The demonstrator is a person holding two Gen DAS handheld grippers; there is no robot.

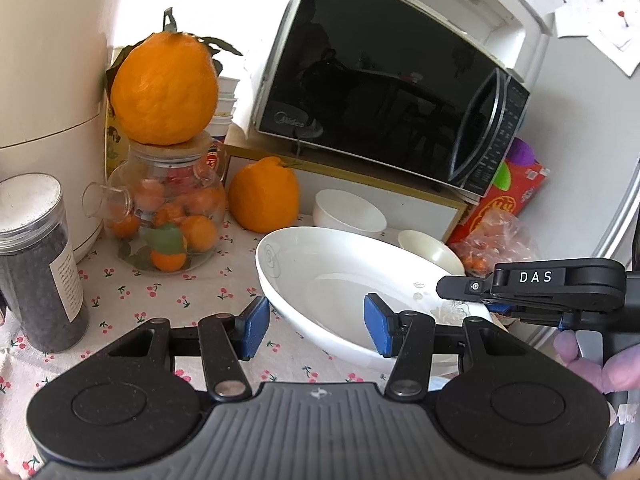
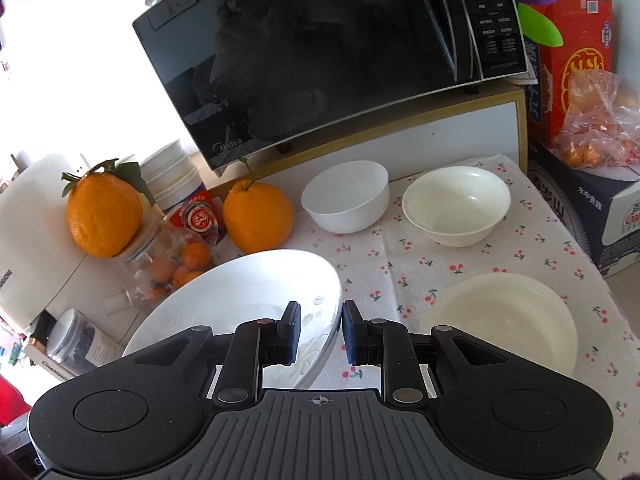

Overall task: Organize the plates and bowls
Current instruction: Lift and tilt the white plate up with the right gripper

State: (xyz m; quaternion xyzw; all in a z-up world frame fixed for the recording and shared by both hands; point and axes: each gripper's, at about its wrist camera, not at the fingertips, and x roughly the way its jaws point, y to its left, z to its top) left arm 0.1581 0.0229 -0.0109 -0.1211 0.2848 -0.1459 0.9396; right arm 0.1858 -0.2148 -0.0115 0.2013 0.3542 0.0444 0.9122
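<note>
While the right gripper (image 2: 319,334) jaws pinch the white plate (image 2: 240,300) rim, left gripper (image 1: 316,330) jaws spread around it; two empty bowls (image 2: 346,196) stand beyond.

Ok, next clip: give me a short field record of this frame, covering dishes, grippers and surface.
large dish: white deep plate, tilted, its rim between the right gripper's fingers
right gripper: narrow gap; contact with the rim unclear
left gripper: open, astride the plate's near rim
bowls: white bowl and cream bowl upright near the microwave
other dish: cream plate flat on the cherry-print cloth
</note>
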